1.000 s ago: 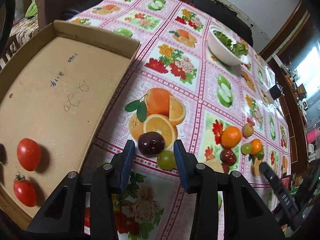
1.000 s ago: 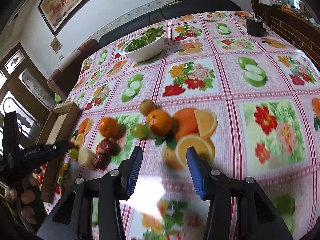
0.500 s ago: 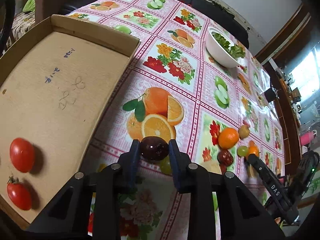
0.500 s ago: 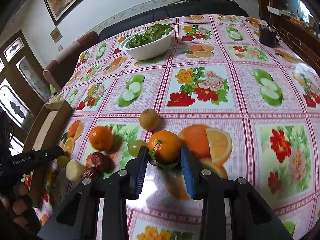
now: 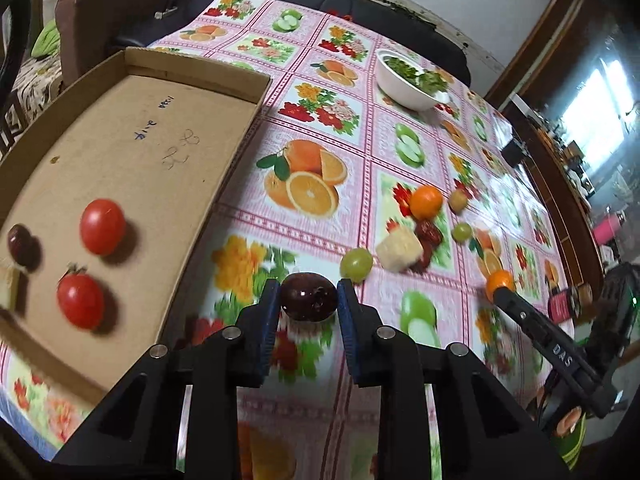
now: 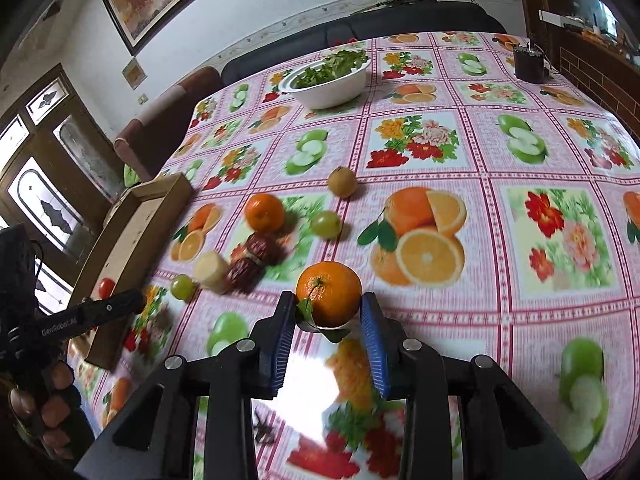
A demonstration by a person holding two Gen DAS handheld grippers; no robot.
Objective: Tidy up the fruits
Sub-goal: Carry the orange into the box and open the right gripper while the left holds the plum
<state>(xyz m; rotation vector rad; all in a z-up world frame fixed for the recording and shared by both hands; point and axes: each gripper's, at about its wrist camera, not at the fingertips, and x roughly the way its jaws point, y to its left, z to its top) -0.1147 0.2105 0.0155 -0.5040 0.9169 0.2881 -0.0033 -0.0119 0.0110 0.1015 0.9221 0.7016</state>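
Observation:
My left gripper (image 5: 307,300) is shut on a dark purple plum (image 5: 308,297) and holds it above the tablecloth, right of the cardboard tray (image 5: 168,184). The tray holds two tomatoes (image 5: 102,226), a dark fruit (image 5: 20,242) and a pale chunk. My right gripper (image 6: 329,316) is shut on an orange with a leaf (image 6: 329,293), lifted off the table. Loose fruit lies on the table: another orange (image 6: 264,213), green grapes (image 6: 326,224), dates (image 6: 260,249), a pale chunk (image 6: 211,267) and a brown fruit (image 6: 342,182).
A white bowl of greens (image 6: 328,78) stands at the far side of the table. A dark cup (image 6: 529,65) stands at the far right. A sofa and an armchair border the far edge. The tray also shows at the left in the right wrist view (image 6: 132,232).
Both grippers closed on their fruit and lifted it. The left one carries the plum back, towards the tray side. The right one carries the orange back from the fruit pile.

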